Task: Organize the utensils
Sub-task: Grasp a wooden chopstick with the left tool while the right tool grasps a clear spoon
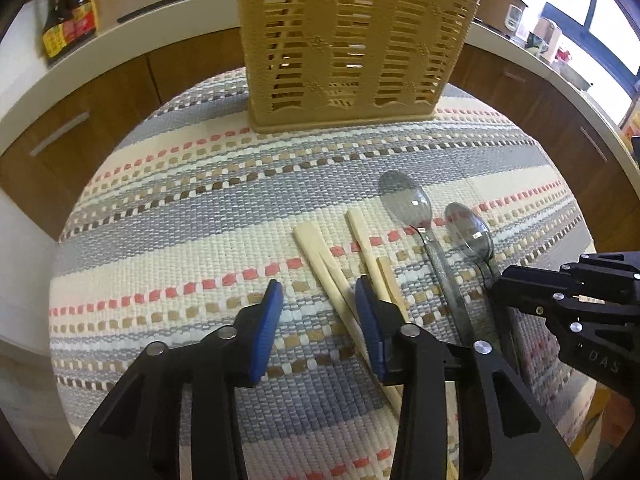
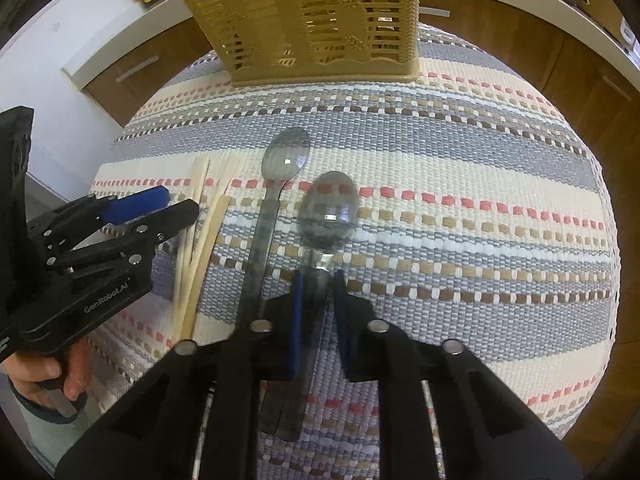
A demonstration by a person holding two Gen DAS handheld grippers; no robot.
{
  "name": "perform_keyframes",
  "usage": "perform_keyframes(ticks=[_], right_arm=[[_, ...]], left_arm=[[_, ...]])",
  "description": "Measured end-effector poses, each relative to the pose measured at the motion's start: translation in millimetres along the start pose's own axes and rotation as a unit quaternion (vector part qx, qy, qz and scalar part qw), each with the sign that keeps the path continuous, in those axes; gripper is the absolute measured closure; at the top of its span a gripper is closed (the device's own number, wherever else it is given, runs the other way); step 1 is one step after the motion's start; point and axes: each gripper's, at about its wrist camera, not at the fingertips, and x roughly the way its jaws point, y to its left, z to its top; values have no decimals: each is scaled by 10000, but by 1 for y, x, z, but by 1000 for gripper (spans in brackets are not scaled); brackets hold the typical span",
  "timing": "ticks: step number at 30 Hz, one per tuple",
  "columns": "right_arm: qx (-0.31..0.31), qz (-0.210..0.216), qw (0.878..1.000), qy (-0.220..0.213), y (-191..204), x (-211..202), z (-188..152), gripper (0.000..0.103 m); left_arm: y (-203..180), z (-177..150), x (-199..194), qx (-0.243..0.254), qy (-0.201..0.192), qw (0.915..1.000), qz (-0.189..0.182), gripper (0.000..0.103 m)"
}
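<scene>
A tan slotted utensil basket [image 1: 352,44] stands at the far side of a striped woven mat [image 1: 180,216]; it also shows in the right wrist view [image 2: 316,20]. Several wooden chopsticks [image 1: 320,264] and two clear grey spoons [image 1: 408,204] lie on the mat. My left gripper [image 1: 318,304] is open, low over the mat, its right finger beside the chopsticks. My right gripper [image 2: 316,300] has its blue pads on either side of the nearer spoon's [image 2: 330,212] handle, closed around it. The other spoon [image 2: 286,156] and the chopsticks [image 2: 200,232] lie to its left.
Behind the mat runs a white counter [image 1: 120,40] over brown cabinets [image 1: 80,120], with sauce bottles [image 1: 68,16] at far left and appliances at right. My left gripper appears in the right wrist view [image 2: 132,216], held by a hand. The mat's edges drop off all round.
</scene>
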Motion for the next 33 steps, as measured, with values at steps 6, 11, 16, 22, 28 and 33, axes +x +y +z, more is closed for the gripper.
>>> perform_keyframes(ticks=[6,11,16,22,28,33], right_arm=[[140,10,9999,-7,-16,-8,-7,93],[183,-493,9986,-64,-35,-22,-12,93],[220,-504,9984,105,-47,-21,-15,92],[18,-363,9984,431,-49,-16,-7,92],[-267,-360,9972,597,-47,-14,5,92],[-301,-410,9977,441,-37,-18,2,93]], left_arm=[[-1,4,0,146,77,9998,-105,71],[1,4,0,264,210,9993,-172,73],[5,8,2,184,356,9989,-251,72],[-1,14,7,156,650,9975,-238,55],[-22,14,8,675,681,9952,178,84],[-14,12,-6,762,461,9960,49,101]])
